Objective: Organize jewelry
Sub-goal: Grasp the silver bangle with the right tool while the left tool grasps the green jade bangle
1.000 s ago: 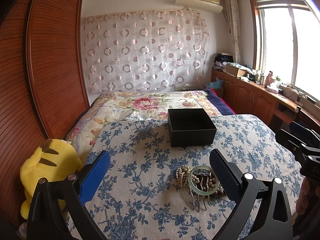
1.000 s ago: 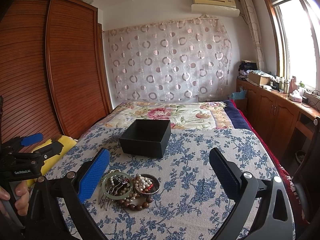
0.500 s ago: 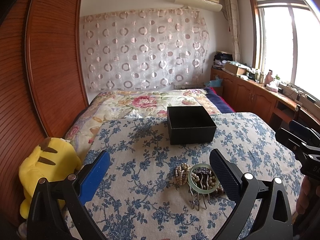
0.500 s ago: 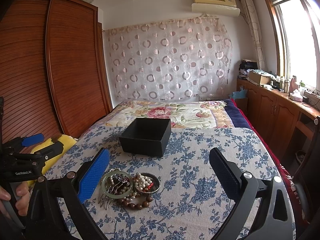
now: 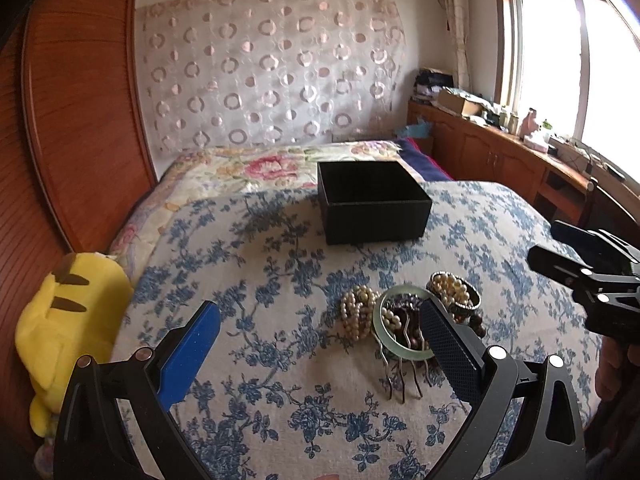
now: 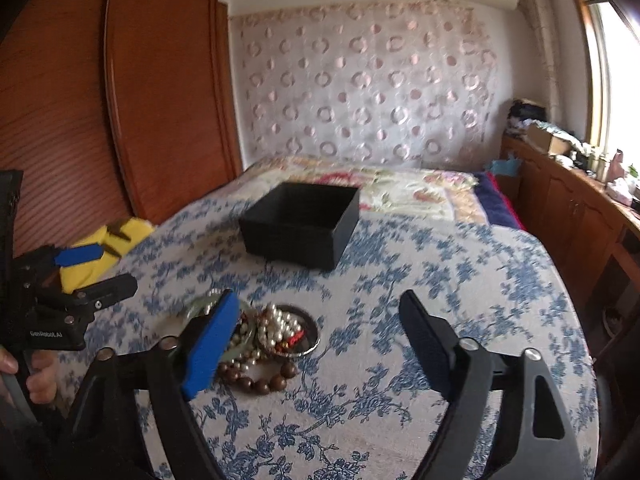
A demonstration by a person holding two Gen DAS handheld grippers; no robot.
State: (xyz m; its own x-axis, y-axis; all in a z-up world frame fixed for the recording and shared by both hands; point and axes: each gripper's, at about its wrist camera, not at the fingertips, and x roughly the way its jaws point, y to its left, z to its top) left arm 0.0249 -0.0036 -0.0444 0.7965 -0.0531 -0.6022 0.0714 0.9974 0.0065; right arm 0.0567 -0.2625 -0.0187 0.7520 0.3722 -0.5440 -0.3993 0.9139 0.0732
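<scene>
Where both claws gape: one black box [image 5: 372, 208], one green bangle [image 5: 396, 332] (jewelry heaped), one hair comb [image 5: 404, 376].

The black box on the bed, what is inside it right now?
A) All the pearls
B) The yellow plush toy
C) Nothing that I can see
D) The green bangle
C: the black box shows only dark bare walls inside, while the pearls, the green bangle and the hair comb lie in a pile on the blue floral bedspread nearer the cameras.
</scene>
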